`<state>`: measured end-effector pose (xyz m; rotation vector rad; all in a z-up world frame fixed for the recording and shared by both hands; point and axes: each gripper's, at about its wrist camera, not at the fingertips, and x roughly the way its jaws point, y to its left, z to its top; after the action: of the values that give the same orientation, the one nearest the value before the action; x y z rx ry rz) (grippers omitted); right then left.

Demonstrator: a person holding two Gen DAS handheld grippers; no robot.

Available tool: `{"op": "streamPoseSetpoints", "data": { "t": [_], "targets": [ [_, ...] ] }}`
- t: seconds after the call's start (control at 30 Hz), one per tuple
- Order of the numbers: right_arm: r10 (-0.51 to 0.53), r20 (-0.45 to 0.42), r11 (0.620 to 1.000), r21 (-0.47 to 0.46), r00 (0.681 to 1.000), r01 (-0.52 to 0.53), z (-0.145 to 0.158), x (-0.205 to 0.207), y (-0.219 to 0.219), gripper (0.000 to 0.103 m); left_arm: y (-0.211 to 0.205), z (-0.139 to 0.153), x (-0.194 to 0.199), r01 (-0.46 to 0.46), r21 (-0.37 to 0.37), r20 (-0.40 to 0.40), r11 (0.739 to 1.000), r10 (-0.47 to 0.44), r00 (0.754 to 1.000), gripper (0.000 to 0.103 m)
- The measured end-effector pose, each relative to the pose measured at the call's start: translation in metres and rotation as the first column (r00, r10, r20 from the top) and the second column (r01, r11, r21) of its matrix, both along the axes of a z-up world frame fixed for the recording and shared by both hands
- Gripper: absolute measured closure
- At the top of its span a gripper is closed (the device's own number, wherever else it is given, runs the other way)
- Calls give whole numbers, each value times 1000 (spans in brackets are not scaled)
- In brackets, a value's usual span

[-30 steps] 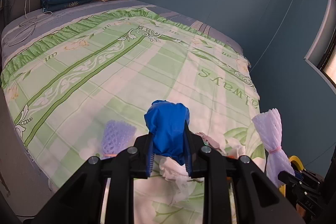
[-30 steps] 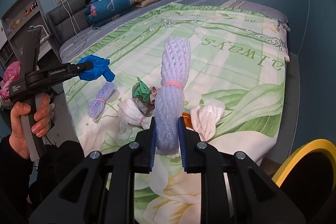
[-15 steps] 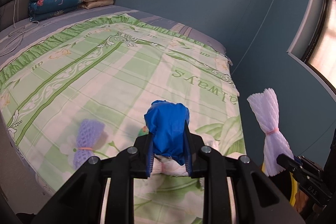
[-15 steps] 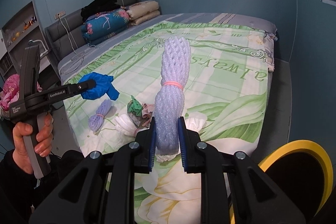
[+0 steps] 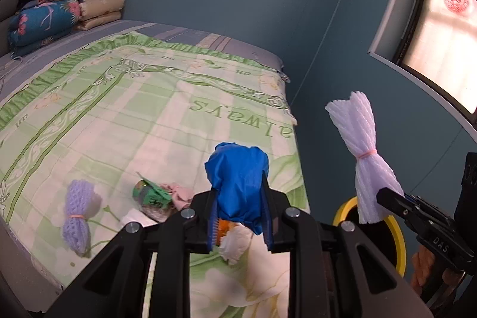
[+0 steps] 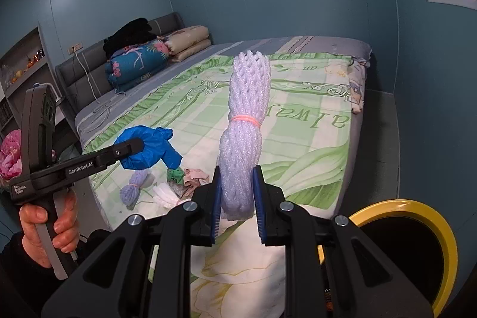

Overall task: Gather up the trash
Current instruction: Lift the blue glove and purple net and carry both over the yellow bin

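My left gripper [image 5: 240, 224] is shut on a crumpled blue plastic bag [image 5: 238, 184], held above the bed's near corner; the same bag [image 6: 149, 146] shows in the right wrist view. My right gripper [image 6: 237, 212] is shut on a white foam net bundle [image 6: 244, 139] tied with a pink band, upright between the blue pads; the bundle [image 5: 365, 157] hangs at the right of the left wrist view. On the bedspread lie a purple foam net [image 5: 76, 216], a green wrapper [image 5: 150, 194], pink scraps [image 5: 179, 194] and white tissue [image 5: 234, 243]. A yellow-rimmed bin [image 6: 417, 246] stands by the bed.
The bed [image 5: 119, 109] carries a green and white spread, with folded quilts [image 5: 44, 20] at its head. Blue walls close in behind and to the right, with a window [image 5: 441, 29] up high. A hand [image 6: 44, 231] grips the left tool. Shelves [image 6: 21, 70] stand at the far left.
Both grippers have risen and swung right toward the bed's foot corner, each keeping its load. The yellow-rimmed bin has come further into view.
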<state>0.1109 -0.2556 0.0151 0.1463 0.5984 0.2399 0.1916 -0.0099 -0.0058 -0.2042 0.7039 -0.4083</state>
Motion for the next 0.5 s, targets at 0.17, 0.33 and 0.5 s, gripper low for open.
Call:
{"op": "streamPoseSetpoints", "data": {
  "t": [0.17,0.33,0.5],
  "targets": [
    [-32,24,999,9,999,32,7,-8,-16,85,-23,9,-7,47,5,18,999,-47,999,82],
    [-67,39,997,26,997,66,10,-14,-31,85,-45,16,-14,90,11,34,996,-91,995,81],
    [-111,47,993,33,993,109,11,-20,-43,85,-64,19,-21,142,16,40,990,-142,989,81]
  ]
}}
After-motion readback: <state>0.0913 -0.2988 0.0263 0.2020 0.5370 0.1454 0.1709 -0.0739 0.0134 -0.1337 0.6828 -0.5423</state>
